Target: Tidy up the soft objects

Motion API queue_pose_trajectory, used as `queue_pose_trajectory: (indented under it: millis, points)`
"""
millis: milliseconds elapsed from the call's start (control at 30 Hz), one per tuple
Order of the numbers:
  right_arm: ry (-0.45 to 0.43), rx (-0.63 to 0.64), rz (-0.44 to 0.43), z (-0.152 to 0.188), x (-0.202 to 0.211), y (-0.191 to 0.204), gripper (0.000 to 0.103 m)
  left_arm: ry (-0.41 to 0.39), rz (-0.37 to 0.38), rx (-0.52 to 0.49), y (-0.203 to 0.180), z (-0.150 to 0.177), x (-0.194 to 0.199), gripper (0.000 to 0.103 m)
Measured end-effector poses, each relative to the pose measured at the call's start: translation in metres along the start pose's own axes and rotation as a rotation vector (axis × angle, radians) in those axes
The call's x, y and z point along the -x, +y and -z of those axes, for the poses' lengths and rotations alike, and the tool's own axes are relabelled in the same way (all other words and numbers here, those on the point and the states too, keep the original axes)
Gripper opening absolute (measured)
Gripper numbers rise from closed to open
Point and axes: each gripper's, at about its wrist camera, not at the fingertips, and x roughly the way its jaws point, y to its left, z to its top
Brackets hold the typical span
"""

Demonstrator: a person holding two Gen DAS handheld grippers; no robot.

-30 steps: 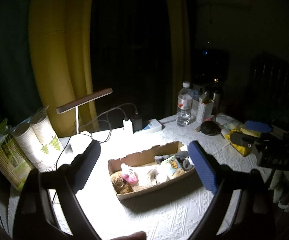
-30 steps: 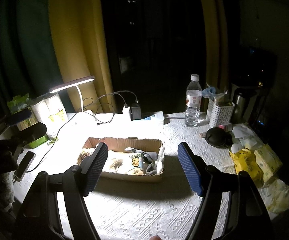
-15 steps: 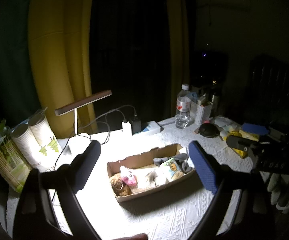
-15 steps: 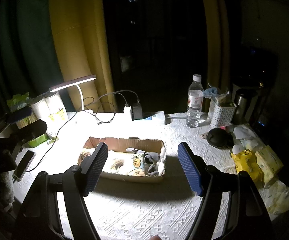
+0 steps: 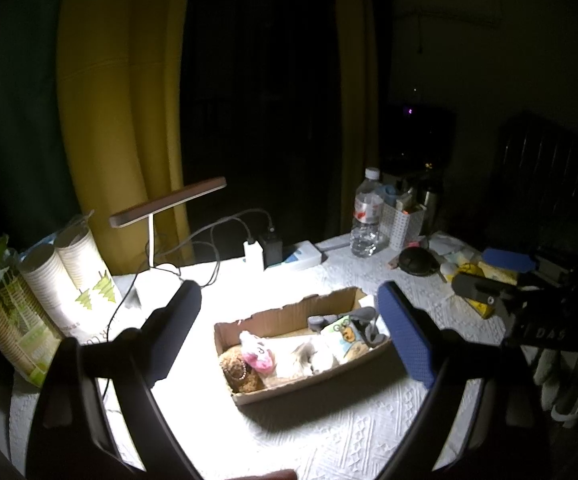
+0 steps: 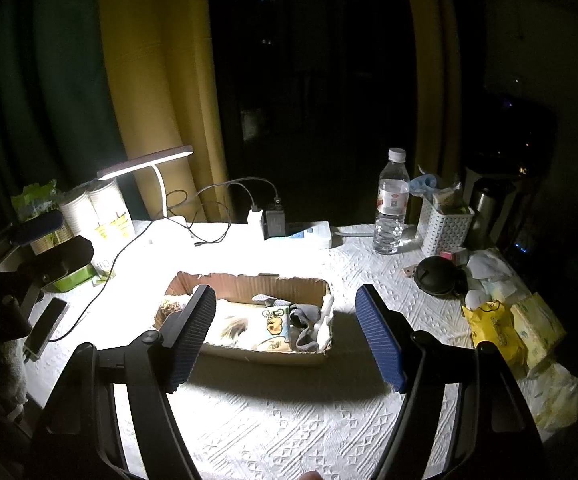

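A shallow cardboard box (image 5: 285,316) sits on the white tablecloth under a desk lamp; it also shows in the right wrist view (image 6: 249,280). In it lie a brown plush bear (image 5: 239,372), a pink plush toy (image 5: 257,354), a white-grey furry toy (image 5: 309,356), a cartoon-print cloth (image 5: 343,334) (image 6: 273,326) and grey socks (image 5: 365,322) (image 6: 305,320). My left gripper (image 5: 289,336) is open and empty, held back above the box. My right gripper (image 6: 285,332) is open and empty, also above and short of the box.
A desk lamp (image 6: 145,164), paper cup stacks (image 5: 65,268), a power strip with chargers and cables (image 6: 289,232), a water bottle (image 6: 391,204), a white basket (image 6: 445,226), a black round object (image 6: 435,276), yellow packets (image 6: 505,328) and a phone (image 6: 45,328) crowd the table.
Both grippers have drawn slightly up and back from the box; both stay open and empty. The box and its contents have not moved.
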Motion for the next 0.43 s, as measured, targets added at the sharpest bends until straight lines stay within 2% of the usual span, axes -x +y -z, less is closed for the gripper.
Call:
queue_pose_trajectory:
  millis: [433]
  points:
    - [0.005, 0.0, -0.005, -0.0014, -0.004, -0.0008, 0.075, 0.002, -0.006, -0.009, -0.0017, -0.0001, -0.0087, 0.091]
